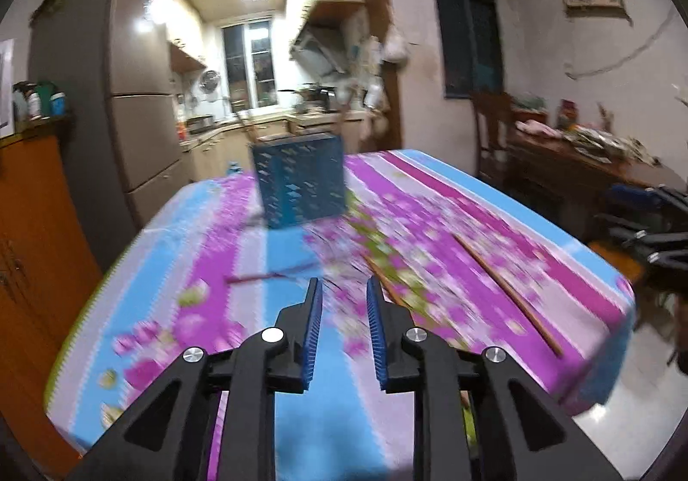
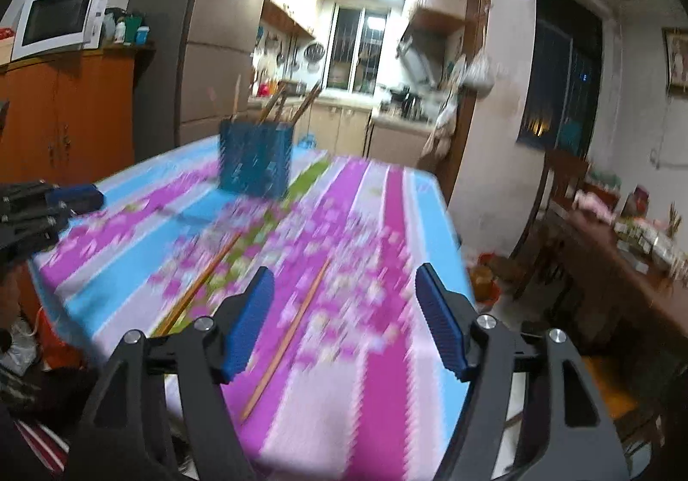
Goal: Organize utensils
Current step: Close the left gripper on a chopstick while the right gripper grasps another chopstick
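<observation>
Between pickups: left gripper (image 1: 344, 296) narrowly parted, right gripper (image 2: 344, 287) wide, both empty. Two chopsticks (image 2: 284, 341) loose on tablecloth (image 2: 378, 395); blue holder (image 2: 256, 160) beyond. Next, probably: closing on one stick.

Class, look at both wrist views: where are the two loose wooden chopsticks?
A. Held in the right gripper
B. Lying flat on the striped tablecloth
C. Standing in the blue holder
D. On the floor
B: both chopsticks, one and the other, lie flat on the tablecloth, away from the blue holder.
</observation>
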Available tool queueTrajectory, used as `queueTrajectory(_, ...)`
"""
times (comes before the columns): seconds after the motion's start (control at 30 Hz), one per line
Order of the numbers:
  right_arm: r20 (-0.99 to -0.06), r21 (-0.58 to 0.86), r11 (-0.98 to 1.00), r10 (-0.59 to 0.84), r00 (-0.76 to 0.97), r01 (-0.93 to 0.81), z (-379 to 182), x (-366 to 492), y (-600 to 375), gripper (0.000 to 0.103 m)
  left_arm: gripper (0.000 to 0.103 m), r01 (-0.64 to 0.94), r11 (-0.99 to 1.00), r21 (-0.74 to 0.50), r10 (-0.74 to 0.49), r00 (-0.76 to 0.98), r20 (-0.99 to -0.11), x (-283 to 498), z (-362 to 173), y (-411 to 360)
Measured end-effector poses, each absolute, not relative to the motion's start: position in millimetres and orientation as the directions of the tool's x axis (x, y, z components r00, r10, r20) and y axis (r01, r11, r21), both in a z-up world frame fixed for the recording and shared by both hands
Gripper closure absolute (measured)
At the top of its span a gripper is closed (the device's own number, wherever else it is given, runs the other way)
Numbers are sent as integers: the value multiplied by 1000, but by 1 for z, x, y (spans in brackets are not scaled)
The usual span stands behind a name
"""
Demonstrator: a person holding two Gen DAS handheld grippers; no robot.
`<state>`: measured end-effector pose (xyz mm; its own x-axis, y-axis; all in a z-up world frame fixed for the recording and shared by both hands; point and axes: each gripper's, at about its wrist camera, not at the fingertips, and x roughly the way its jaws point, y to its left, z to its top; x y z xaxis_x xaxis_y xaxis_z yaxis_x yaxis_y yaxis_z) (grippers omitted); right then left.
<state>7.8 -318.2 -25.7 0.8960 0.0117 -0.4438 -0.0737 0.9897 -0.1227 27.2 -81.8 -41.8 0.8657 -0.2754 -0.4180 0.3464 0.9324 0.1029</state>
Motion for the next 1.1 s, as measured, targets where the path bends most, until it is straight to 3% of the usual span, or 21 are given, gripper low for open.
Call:
queueTrajectory(0.07,-461,-71,996,22,887,-61,-42,-2,-313,38,75,397,913,100,-320,844,-430,17,-51,-92)
queueTrajectory(0.23,-462,78,997,33,886,3,-69,-26,-312,38,73,502,863,59,-399,748,-530,10,-78,-115)
queueTrajectory(0.4,-440,86,996,8,898,33,-78,-46,-310,39,73,542,841,8,-433,681,-591,7,-98,-120)
queueTrajectory(0.63,-455,77,997,10,890,28,-89,-45,-306,57,73,508,861,-10,-406,675,-616,19,-118,-135)
queueTrajectory(0.73,-450,78,996,8,893,31,-93,-44,-303,66,73,476,879,-15,-386,693,-609,23,-124,-137)
queueTrajectory(0.83,-445,68,998,14,895,19,-96,-41,-296,67,73,427,903,-33,-364,726,-583,26,-127,-133)
queueTrajectory(1.0,-445,38,999,25,895,-9,-101,-32,-280,68,89,383,924,9,-322,789,-523,18,-133,-133)
queueTrajectory(1.1,-469,26,1000,5,883,8,-107,-24,-279,79,92,381,924,17,-319,797,-513,17,-132,-132)
